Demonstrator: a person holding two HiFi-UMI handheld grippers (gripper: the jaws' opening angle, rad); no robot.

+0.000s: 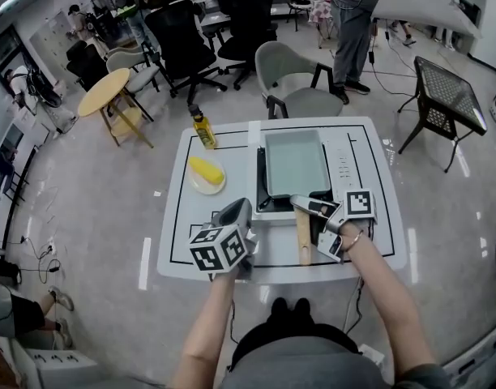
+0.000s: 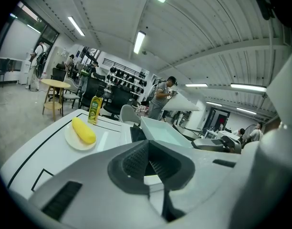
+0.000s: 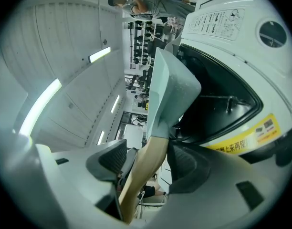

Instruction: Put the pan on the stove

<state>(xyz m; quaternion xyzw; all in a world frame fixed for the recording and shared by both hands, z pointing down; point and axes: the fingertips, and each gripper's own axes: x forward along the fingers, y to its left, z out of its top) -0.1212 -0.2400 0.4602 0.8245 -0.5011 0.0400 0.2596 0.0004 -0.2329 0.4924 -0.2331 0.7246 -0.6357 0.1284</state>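
Observation:
A pale green rectangular pan (image 1: 295,162) sits on the black stove (image 1: 262,186) at the middle of the white table (image 1: 369,144). Its wooden handle (image 1: 303,237) points toward me. My right gripper (image 1: 306,207) straddles the handle where it meets the pan. In the right gripper view the handle (image 3: 147,168) runs between the pads; a gap shows at the left pad, so the right gripper (image 3: 148,161) is open. The pan (image 3: 172,89) rests over the stove (image 3: 227,104). My left gripper (image 1: 236,211) hovers at the front left of the table, shut and holding nothing (image 2: 148,162).
A white plate (image 1: 198,186) with a yellow oblong item lies left of the stove, and a small bottle (image 1: 203,128) of yellow liquid stands behind it. A grey chair (image 1: 292,79) is behind the table. People and office chairs stand farther back.

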